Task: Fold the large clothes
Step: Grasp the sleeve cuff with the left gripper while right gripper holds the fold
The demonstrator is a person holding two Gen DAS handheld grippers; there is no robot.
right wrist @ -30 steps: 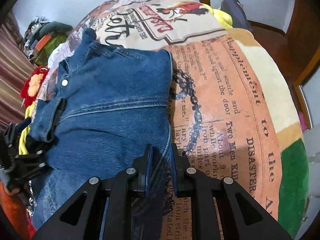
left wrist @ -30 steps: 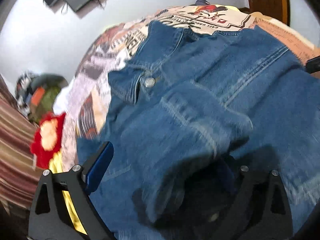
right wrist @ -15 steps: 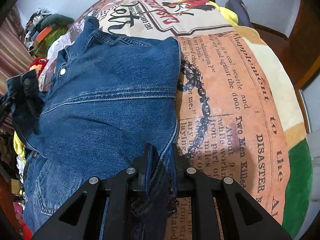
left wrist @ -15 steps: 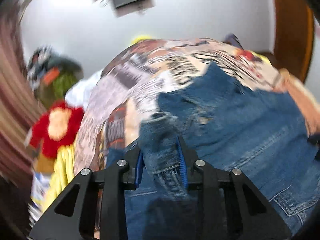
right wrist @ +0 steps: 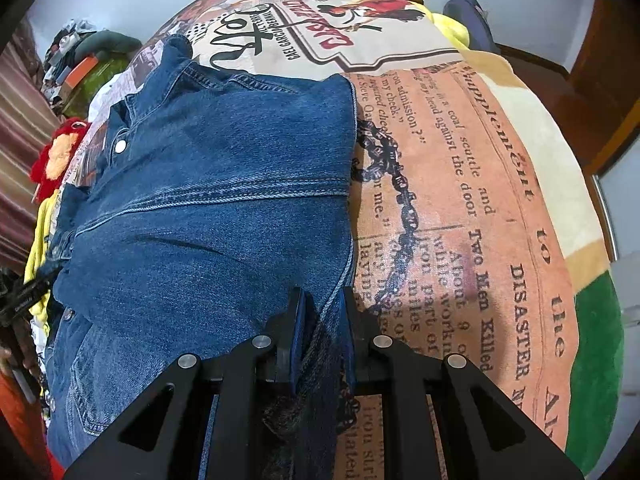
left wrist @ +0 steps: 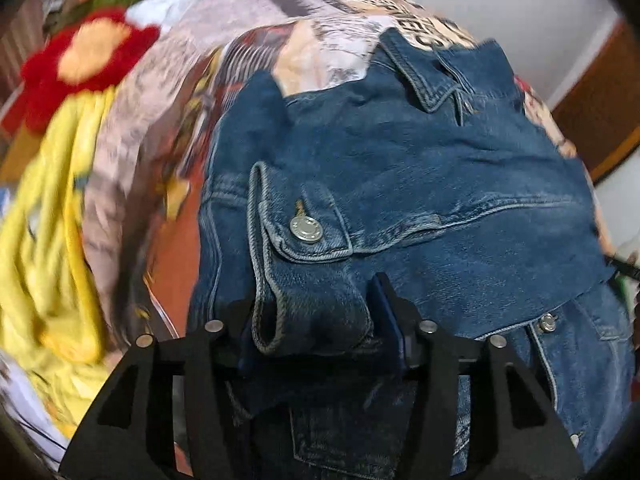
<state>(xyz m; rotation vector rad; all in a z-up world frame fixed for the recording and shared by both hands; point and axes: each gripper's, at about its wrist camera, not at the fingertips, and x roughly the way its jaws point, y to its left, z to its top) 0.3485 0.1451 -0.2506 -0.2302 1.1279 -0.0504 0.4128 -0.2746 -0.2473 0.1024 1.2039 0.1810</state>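
1. The left tool gripped a bunched cuff of the denim jacket.
2. The jacket lay on a printed blanket.
3. A red-and-yellow soft toy sat beside it.

Both views are evenly lit by soft indoor light with no hard glare. In the left wrist view the left third of the frame is smeared by motion blur: the red plush toy and the yellow fabric lose their edges, while the denim jacket at centre stays fairly sharp, its cuff button catching a small highlight. The right wrist view is crisp; printed text on the blanket reads clearly. A soft shadow lies on the blanket just beside the fingers. Fisheye bending curves everything outward, and dark vignetting fills the corners.
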